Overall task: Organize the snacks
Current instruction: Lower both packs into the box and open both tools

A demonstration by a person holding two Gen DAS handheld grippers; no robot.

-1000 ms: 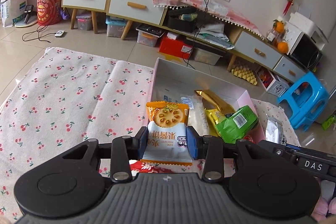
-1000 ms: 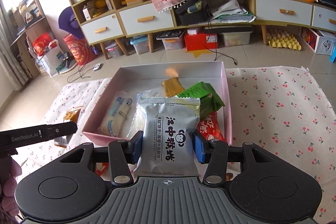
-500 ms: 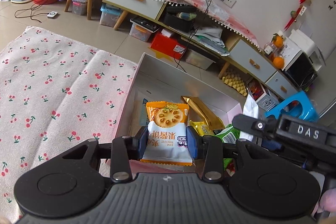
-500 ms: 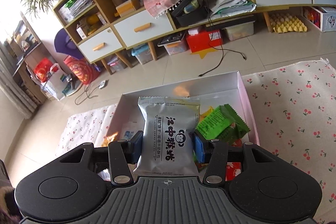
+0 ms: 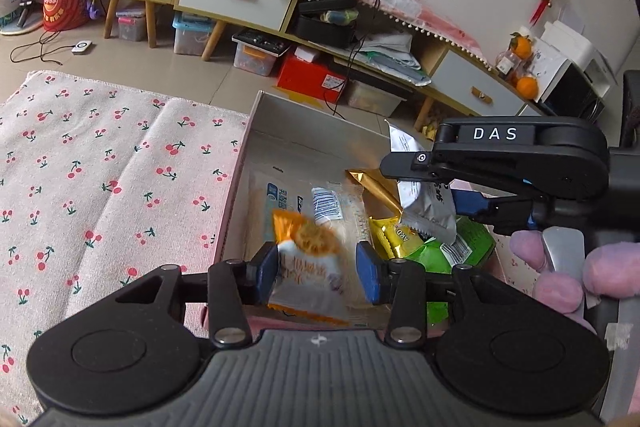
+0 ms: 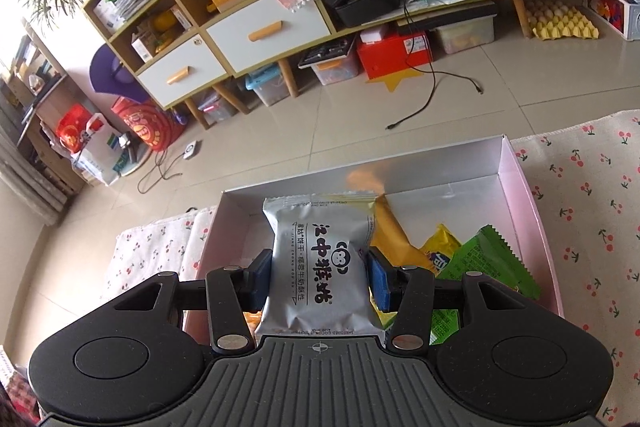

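Note:
My left gripper [image 5: 317, 273] hangs over the near edge of the pink box [image 5: 240, 163]. Its jaws stand apart and the orange biscuit packet [image 5: 310, 267] is blurred between them, dropping free. My right gripper [image 6: 319, 281] is shut on a silver packet [image 6: 318, 263] and holds it above the box [image 6: 524, 187]. It also shows in the left wrist view [image 5: 460, 187] with the silver packet [image 5: 428, 203]. Inside the box lie a green packet [image 6: 488, 263], a yellow packet [image 6: 440, 251], a gold packet [image 5: 372, 183] and pale wrapped packets [image 5: 316, 203].
The box sits on a cherry-print cloth [image 5: 100, 167] on the tiled floor. Low cabinets with drawers [image 6: 248, 27], storage bins and a red box [image 6: 394, 53] line the far wall. A loose cable [image 6: 436, 95] lies on the floor.
My left gripper has opened and let the orange biscuit packet go; it now falls toward the box. My right gripper has moved further over the box with the silver packet.

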